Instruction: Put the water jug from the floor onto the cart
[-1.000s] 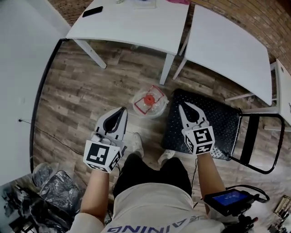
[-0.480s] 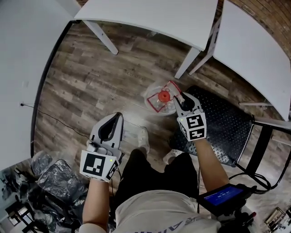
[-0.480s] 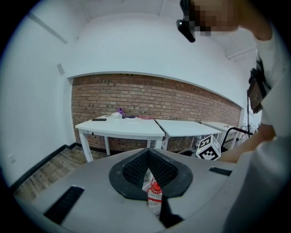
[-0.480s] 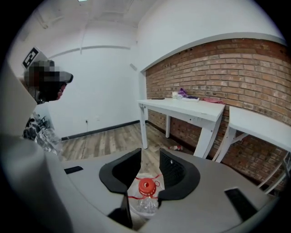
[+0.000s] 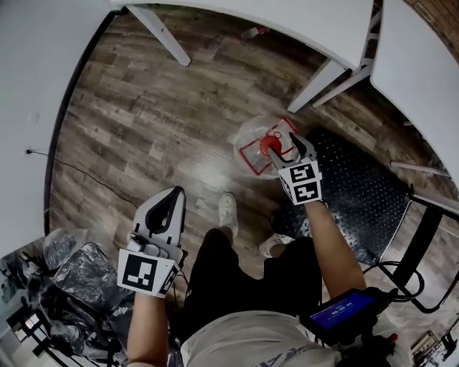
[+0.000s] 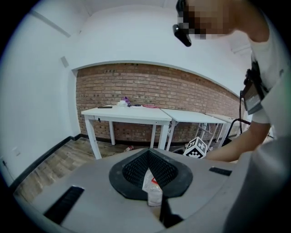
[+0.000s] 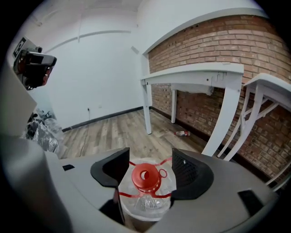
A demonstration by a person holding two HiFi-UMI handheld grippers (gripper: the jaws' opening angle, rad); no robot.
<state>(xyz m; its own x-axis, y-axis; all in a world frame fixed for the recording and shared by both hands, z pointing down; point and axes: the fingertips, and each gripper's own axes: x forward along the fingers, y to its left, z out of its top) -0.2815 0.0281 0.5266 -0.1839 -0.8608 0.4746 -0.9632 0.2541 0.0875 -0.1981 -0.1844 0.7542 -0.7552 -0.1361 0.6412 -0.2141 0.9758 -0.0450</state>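
Seen from above, a clear water jug [image 5: 251, 152] with a red cap [image 7: 145, 176] stands upright on the wooden floor [image 5: 143, 122]. It sits just beside the near corner of a black flat cart [image 5: 358, 193]. The jug is not on the cart.

The person's right gripper [image 7: 150, 155] is tilted down over the top of the jug. Its 2 jaws have just been opening and now stand wide apart. The red cap and the neck of the jug sit in the gap between them, and neither pad presses on the jug.

The left gripper [image 5: 171, 197] hangs at the person's left side, well apart from the jug. Its jaws are together and hold nothing.

2 white tables [image 5: 301, 21] stand beyond the jug, against a brick wall [image 6: 150, 86].
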